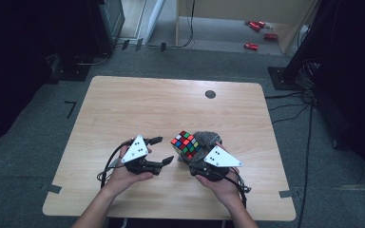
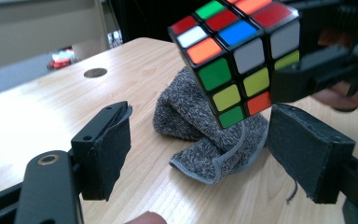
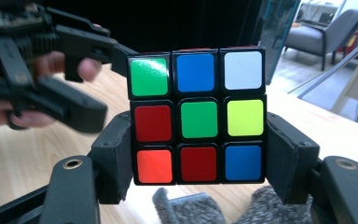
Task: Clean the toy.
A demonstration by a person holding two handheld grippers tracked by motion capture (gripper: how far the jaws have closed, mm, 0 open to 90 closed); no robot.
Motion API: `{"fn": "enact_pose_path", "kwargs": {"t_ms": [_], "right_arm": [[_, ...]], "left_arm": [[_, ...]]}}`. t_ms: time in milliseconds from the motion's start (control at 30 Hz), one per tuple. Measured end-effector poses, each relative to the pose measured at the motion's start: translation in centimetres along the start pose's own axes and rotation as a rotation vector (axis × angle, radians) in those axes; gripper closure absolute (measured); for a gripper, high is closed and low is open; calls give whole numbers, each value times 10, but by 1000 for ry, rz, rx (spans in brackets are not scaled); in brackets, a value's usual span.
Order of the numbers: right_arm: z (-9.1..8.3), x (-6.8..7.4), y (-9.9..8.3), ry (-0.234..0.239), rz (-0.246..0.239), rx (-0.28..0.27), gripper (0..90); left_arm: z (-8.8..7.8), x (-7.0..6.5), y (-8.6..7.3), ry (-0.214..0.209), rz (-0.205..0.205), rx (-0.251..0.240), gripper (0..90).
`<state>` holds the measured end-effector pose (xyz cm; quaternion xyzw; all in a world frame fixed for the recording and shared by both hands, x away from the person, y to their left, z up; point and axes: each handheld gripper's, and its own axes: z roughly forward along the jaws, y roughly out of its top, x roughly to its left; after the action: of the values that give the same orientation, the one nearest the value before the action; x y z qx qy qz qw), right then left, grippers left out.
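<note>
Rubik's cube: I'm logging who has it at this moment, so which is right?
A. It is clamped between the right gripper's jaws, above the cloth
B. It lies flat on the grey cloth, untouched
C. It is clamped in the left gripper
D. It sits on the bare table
A: in the right gripper view the Rubik's cube sits between the pads of the right gripper, raised over the grey cloth; the left gripper stands open with no cube between its pads.

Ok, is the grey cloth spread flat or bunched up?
Bunched up: the cloth lies in rumpled folds on the table, below the lifted cube.
</note>
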<state>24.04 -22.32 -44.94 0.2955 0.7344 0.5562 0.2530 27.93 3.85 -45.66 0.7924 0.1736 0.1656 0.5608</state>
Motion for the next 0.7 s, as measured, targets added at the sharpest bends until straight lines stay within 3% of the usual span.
{"fn": "enact_pose_path", "kwargs": {"t_ms": [100,233,300,400,700], "right_arm": [[0,0,2,18,28,4,347],[-2,0,6,45,95,9,346],[-3,1,8,67,135,12,346],[-1,3,9,97,173,39,346],[6,12,9,129,193,87,345]], "left_arm": [[2,-3,-3,17,64,-10,232],[6,-13,-6,44,207,2,179],[8,-17,-7,54,255,19,179],[10,-20,-7,62,275,13,163],[10,-26,-7,100,362,-29,151]]}}
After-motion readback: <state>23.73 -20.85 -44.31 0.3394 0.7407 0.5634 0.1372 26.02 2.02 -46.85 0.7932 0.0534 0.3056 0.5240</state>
